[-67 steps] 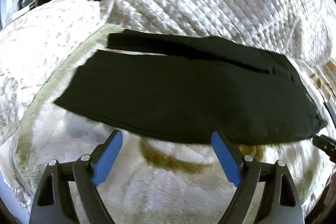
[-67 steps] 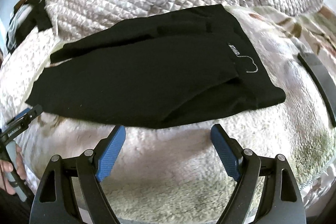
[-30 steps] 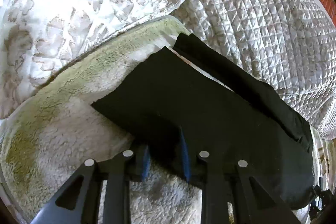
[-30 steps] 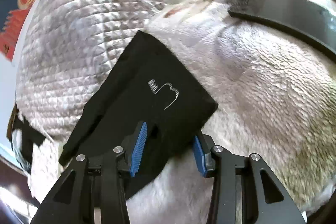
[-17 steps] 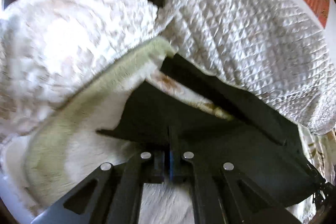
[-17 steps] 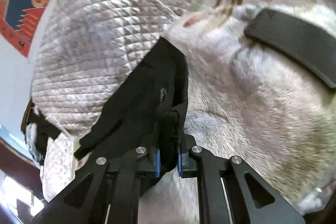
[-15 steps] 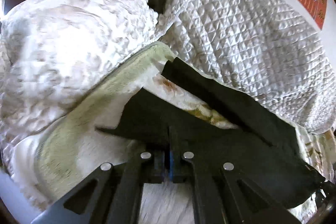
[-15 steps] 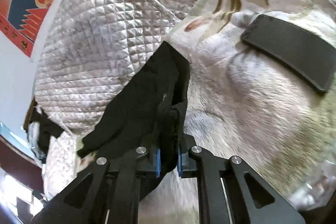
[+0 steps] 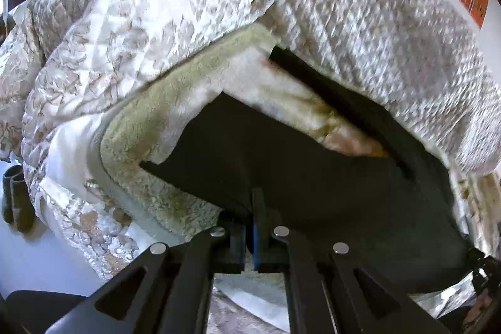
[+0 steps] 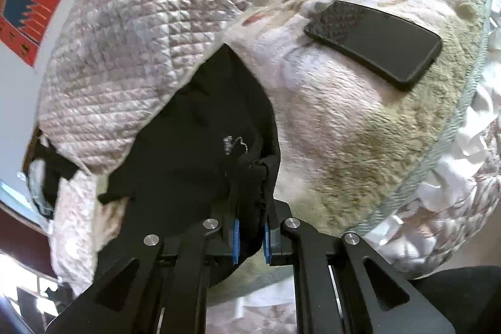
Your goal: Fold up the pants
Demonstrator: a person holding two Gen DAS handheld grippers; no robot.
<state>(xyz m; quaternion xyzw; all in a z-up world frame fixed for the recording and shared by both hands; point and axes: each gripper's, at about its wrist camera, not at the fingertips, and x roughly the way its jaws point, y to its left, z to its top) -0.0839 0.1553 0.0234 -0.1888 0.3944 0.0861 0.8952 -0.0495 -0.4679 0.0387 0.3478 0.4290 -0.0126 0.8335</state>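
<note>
Both tools are now lifting the black pants (image 9: 313, 174) off the fleece blanket (image 9: 162, 102), the near edge rising since half a second ago. Only the right wrist view is showing one black phone (image 10: 372, 43) lying on the blanket; only the left is showing the pant legs separating. One left tool (image 9: 249, 235) is clamping the leg edge; one right tool (image 10: 249, 238) is pinching the bunched waistband directly ahead.
</note>
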